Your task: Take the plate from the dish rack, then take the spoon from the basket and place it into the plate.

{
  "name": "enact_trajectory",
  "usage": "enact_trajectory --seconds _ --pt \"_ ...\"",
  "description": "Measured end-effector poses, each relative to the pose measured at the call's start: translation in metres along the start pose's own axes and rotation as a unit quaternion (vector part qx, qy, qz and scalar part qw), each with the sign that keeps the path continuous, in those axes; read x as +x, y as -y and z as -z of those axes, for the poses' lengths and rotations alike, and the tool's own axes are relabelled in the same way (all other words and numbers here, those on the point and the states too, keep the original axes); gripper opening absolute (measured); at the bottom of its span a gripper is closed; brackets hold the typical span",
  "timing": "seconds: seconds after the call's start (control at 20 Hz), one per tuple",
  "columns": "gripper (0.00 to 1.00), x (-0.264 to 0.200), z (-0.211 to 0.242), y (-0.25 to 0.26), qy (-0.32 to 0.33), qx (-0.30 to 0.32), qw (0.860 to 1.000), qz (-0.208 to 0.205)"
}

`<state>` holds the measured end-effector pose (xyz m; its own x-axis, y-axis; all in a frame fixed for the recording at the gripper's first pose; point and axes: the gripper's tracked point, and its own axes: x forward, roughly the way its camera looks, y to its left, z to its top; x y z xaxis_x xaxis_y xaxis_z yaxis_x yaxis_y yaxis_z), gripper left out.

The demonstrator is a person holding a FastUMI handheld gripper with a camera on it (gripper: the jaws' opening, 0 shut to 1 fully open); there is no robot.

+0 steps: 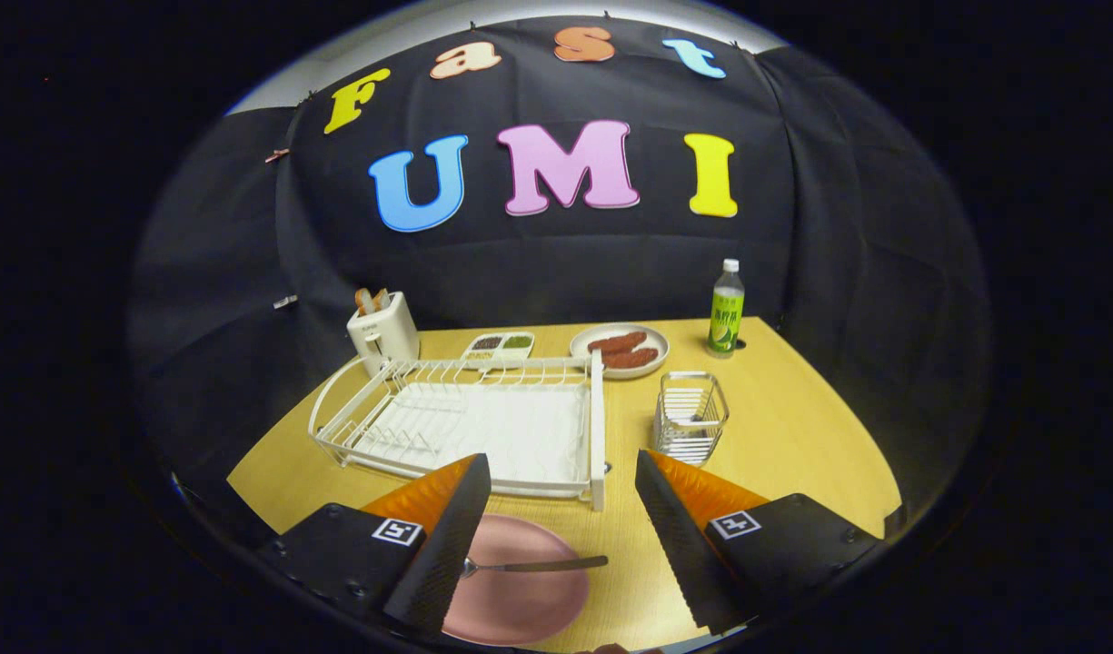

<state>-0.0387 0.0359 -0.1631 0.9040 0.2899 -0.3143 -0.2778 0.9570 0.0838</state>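
The gripper [563, 509] hangs above the table [792, 436] with jaws wide apart and empty, seemingly because the spoon [533, 566] already rests on the pink plate [520, 595] at their six o'clock, the dish rack [483, 422] at eleven o'clock and basket [690, 416] at one o'clock.

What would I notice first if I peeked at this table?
Probably the pink plate lying between the open gripper's fingers, with a spoon resting across it. Just beyond the fingers sits a white dish rack, and beside it a wire basket. At the back, a green bottle stands next to a plate of sausages.
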Motion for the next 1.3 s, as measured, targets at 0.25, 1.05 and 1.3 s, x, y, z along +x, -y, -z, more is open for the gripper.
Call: enact_trajectory --seconds 0.25,1.05,1.3 --pt "0.98 -0.031 -0.080 0.009 0.073 -0.031 0.996 0.029" --pt "0.98 -0.072 -0.196 0.103 0.165 -0.020 0.985 0.050" --pt "0.98 -0.057 -0.204 0.129 0.159 -0.005 0.987 0.030"
